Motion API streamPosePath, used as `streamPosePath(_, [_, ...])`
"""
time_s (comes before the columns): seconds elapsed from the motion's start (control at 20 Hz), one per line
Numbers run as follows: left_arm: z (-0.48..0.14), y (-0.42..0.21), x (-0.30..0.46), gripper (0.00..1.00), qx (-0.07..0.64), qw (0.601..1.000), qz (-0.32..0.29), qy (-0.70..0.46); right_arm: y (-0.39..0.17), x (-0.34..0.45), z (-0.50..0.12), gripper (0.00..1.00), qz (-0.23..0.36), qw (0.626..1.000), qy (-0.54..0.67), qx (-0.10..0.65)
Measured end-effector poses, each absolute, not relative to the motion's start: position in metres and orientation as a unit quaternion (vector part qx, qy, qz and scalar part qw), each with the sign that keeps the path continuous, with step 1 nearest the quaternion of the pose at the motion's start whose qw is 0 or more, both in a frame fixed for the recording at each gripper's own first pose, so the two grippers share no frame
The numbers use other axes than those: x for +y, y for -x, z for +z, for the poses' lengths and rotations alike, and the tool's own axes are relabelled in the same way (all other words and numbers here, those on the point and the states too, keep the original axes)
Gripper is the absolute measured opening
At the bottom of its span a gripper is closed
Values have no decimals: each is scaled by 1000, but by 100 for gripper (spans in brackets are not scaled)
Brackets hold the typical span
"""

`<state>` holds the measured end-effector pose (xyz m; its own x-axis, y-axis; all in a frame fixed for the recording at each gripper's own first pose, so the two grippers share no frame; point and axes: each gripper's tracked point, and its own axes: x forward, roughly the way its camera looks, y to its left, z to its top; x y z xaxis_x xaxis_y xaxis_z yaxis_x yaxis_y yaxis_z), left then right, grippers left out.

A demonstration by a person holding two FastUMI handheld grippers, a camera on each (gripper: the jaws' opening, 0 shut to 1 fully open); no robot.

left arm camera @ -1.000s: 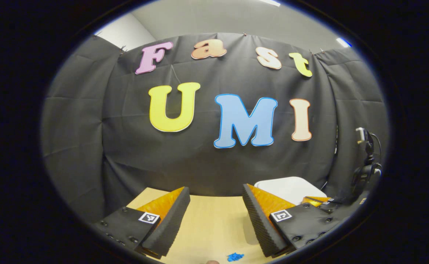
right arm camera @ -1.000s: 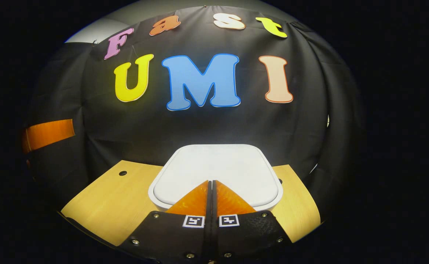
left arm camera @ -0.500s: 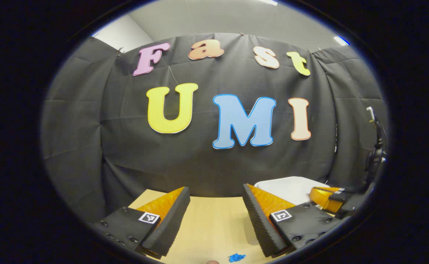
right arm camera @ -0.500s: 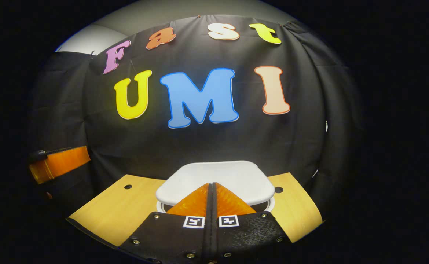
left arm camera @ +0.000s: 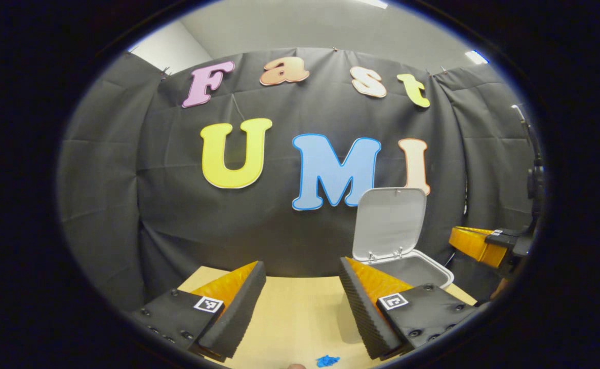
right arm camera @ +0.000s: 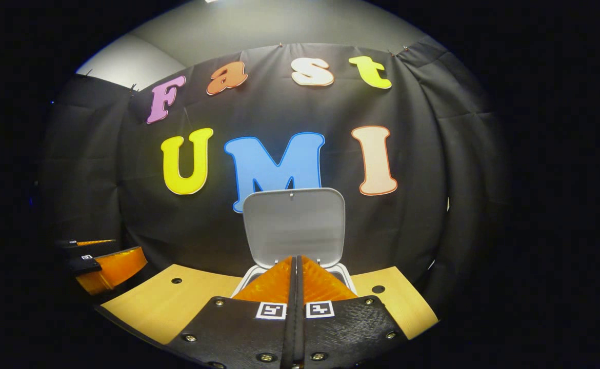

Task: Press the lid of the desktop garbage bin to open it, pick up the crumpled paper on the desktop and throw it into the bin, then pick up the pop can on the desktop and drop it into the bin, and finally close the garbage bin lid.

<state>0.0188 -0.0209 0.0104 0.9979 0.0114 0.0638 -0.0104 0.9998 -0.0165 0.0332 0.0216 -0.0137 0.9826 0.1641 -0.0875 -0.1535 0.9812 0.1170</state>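
The white desktop bin (left arm camera: 436,273) stands at the back right of the wooden table (left arm camera: 295,307), its lid (left arm camera: 391,223) raised upright against the wall. My left gripper (left arm camera: 300,274) hovers open over the table with nothing between its fingers. A small blue crumpled paper (left arm camera: 327,361) lies on the table just below it. In the right gripper view the lid (right arm camera: 294,225) stands straight ahead, and my right gripper (right arm camera: 295,261) is shut and empty, in front of and above the bin rim (right arm camera: 348,281). The right gripper (left arm camera: 456,240) also shows to the right of the bin.
The black cloth wall hangs close behind the bin. Two small round holes (right arm camera: 176,281) (right arm camera: 378,289) mark the tabletop on either side of it. The left gripper (right arm camera: 125,249) appears at the left edge of the right gripper view.
The bin lid has swung from flat and closed to fully upright. My right gripper has risen and pulled back off the lid. The left gripper has hardly moved.
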Motion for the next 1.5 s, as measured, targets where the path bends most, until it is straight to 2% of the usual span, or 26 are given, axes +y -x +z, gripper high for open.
streamPosePath(0.85, [-4,-14,-30,95,-19,1000,-5,19,-22,21,-12,0,89,993,-51,49])
streamPosePath(0.95, [-5,-14,-30,94,-19,1000,-7,19,-22,22,-12,8,91,993,-53,50])
streamPosePath(1.0, [-5,-14,-31,94,-18,1000,-8,19,-23,21,-14,17,90,993,-53,52])
streamPosePath(1.05, [-5,-15,-32,94,-19,1000,-9,19,-22,21,-15,18,91,993,-52,54])
streamPosePath(1.1, [-5,-15,-33,94,-20,1000,-10,20,-23,20,-16,27,90,993,-50,56])
streamPosePath(1.15, [-5,-14,-34,94,-20,1000,-11,20,-22,20,-17,29,90,993,-50,56])
streamPosePath(1.2, [-4,-15,-34,94,-20,1000,-11,19,-20,20,-17,50,90,993,-50,55])
streamPosePath(1.25, [-4,-15,-34,94,-20,1000,-12,19,-19,21,-15,49,90,993,-51,54])
streamPosePath(1.35, [-6,-15,-35,94,-20,1000,-14,18,-19,21,-14,62,93,993,-52,53])
streamPosePath(1.4, [-8,-15,-36,94,-18,1000,-15,17,-19,22,-14,74,94,993,-54,53])
streamPosePath(1.5, [-15,-17,-37,95,-10,1000,-18,15,-18,21,-14,90,92,993,-54,52])
